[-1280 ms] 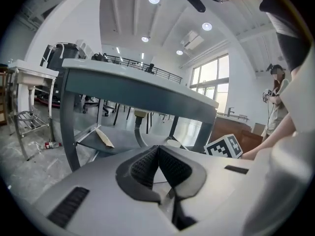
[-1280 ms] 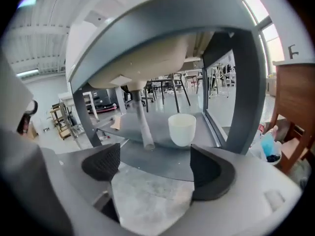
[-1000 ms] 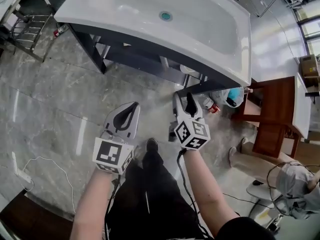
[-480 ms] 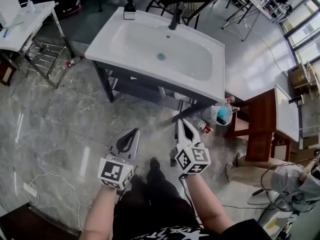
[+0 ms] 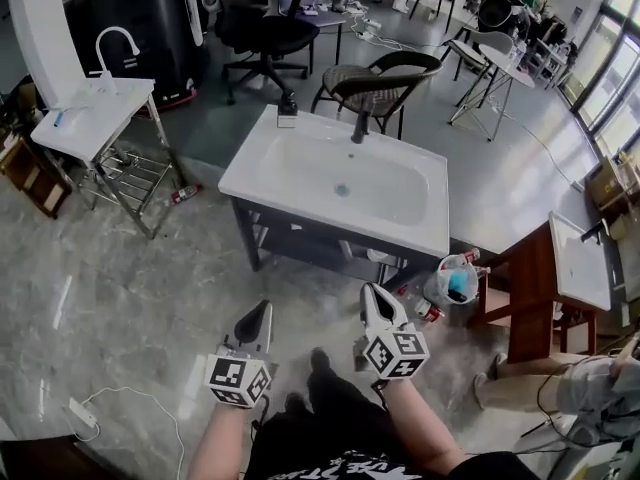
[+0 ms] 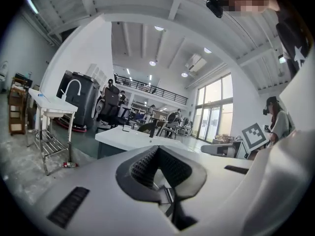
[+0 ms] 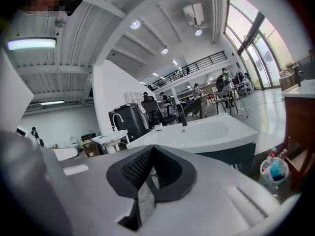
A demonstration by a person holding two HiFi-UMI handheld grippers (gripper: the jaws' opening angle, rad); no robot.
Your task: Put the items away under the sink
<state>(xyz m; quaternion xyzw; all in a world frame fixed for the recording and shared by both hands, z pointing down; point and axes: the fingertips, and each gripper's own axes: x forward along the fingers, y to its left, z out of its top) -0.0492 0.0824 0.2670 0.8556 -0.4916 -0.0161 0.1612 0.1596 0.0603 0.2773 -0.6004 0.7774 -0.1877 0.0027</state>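
The white sink [image 5: 340, 183] on its dark cabinet stands in the middle of the head view, with a black faucet [image 5: 358, 123] at its back. Below the basin is an open dark shelf [image 5: 300, 243]. My left gripper [image 5: 258, 313] and right gripper [image 5: 372, 293] hover side by side over the floor, well short of the cabinet. Both are shut, tips together, with nothing in them. The left gripper [image 6: 158, 149] points toward the sink [image 6: 128, 136]. Past the right gripper [image 7: 152, 149] the sink [image 7: 206, 129] shows too.
A clear bag with a blue item [image 5: 455, 283] and small red cans [image 5: 425, 310] sit on the floor right of the cabinet, next to a wooden table [image 5: 535, 278]. A small white basin on a metal stand [image 5: 95, 108] is at the left. Chairs [image 5: 375, 78] stand behind the sink.
The head view has pulled back and up, so the sink looks smaller and farther away. Both grippers have dropped lower in the picture and stayed shut.
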